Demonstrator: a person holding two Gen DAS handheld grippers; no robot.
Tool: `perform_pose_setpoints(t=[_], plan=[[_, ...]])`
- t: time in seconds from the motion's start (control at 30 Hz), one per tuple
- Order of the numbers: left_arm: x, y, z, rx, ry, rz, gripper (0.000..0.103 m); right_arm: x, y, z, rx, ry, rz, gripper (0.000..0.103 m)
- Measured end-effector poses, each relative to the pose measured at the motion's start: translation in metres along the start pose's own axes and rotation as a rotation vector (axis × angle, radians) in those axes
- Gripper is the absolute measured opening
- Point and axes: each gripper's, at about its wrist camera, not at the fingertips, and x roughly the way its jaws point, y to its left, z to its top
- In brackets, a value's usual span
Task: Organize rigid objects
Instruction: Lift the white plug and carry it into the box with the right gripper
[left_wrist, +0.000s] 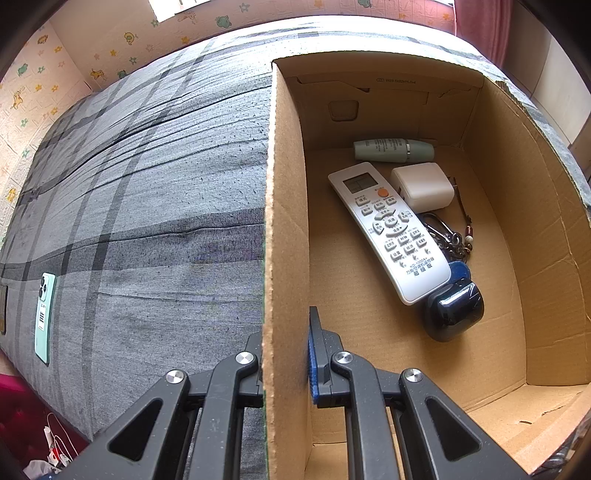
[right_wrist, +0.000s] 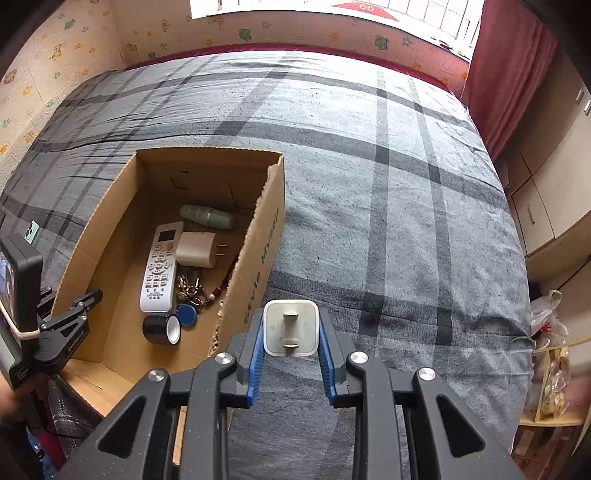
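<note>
From the left wrist view, the left gripper (left_wrist: 286, 354) is clamped shut on the near side wall of the open brown cardboard box (left_wrist: 286, 221), one finger outside and the blue-padded one inside, steadying it on the grey plaid bedspread (left_wrist: 147, 184). Inside the box lie a white air-conditioner remote control (left_wrist: 388, 229), a pale green cylindrical bottle (left_wrist: 393, 150), a white cube-shaped plug charger (left_wrist: 423, 186), a bunch of keys on a carabiner with a blue fob (left_wrist: 448, 242) and a dark glossy roll of tape (left_wrist: 454, 310). A mint-green smartphone (left_wrist: 45, 317) lies face down on the bedspread, well apart from the box. From the right wrist view, the right gripper (right_wrist: 291, 328) grips a small white square power adapter with folded prongs (right_wrist: 291, 326) between its blue pads, hanging above the bedspread just beside the box's right wall. The step in hand looks like carrying this adapter to the box. The next move calls for swinging it leftward over the wall, lowering it into a bare patch of the floor, and only then opening the jaws; the phone seems left to collect.
</note>
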Motion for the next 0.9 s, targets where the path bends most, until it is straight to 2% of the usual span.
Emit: perform_pose_setpoints(t=[0.43,0.9], plan=[[0.0,0.0,0.0,-0.003,0.001,-0.004,0.012,-0.02,0.04,0.018,-0.076,-0.048,0.049,0.027],[0.001,0.001,0.001,-0.005,0.001,-0.008,0.012,0.006,0.086,0.032,-0.13,-0.019,0.105,0.027]])
